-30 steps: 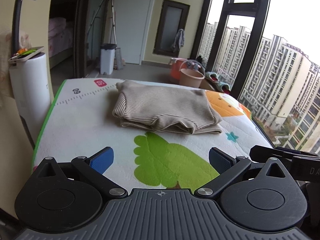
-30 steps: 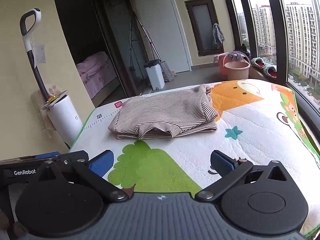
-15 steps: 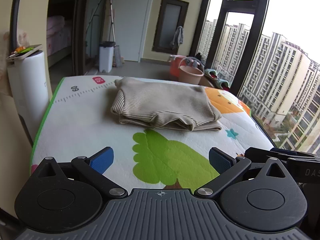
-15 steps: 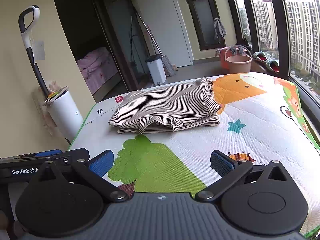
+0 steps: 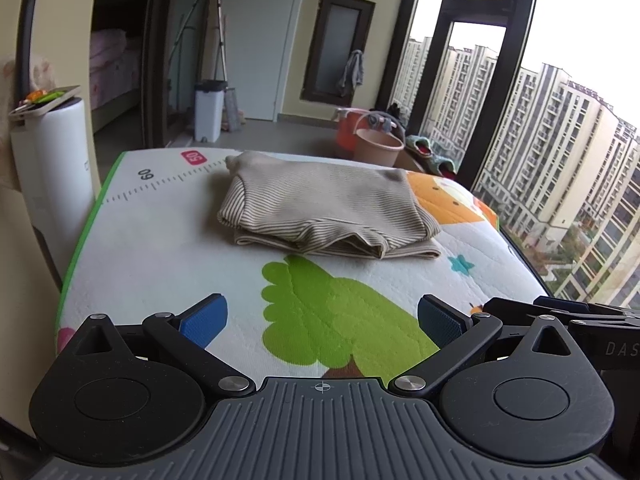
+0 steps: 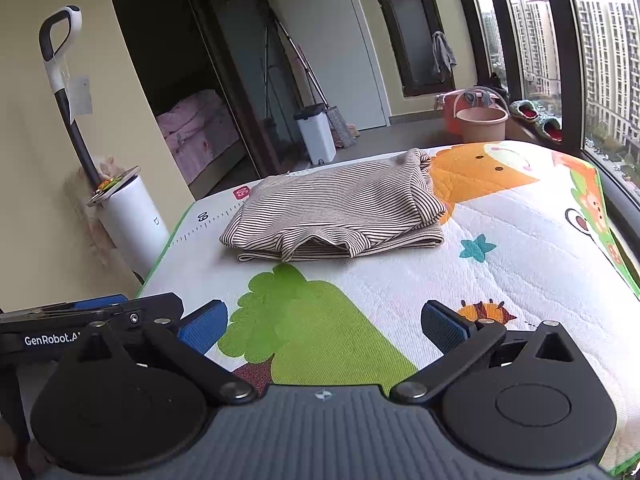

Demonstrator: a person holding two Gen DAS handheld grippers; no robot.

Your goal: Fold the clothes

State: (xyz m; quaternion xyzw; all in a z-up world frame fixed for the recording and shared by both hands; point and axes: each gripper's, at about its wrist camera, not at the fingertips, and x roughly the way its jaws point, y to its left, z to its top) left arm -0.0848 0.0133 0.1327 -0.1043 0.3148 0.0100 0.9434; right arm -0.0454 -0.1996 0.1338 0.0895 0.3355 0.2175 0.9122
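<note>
A folded beige striped garment [image 5: 324,208] lies on the printed play mat [image 5: 168,248] toward its far side; it also shows in the right wrist view [image 6: 340,212]. My left gripper [image 5: 322,318] is open and empty, well short of the garment above the mat's near edge. My right gripper [image 6: 323,320] is open and empty too, held beside the left one and equally far from the garment. Each gripper's body shows at the edge of the other's view.
A white cylinder appliance [image 6: 134,220] with a vacuum handle stands left of the mat. Pink buckets [image 5: 376,142], slippers and a white bin [image 5: 209,110] sit on the floor beyond. Tall windows run along the right.
Both grippers have drawn back and risen slightly from the garment. The garment has not moved and both grippers stay open.
</note>
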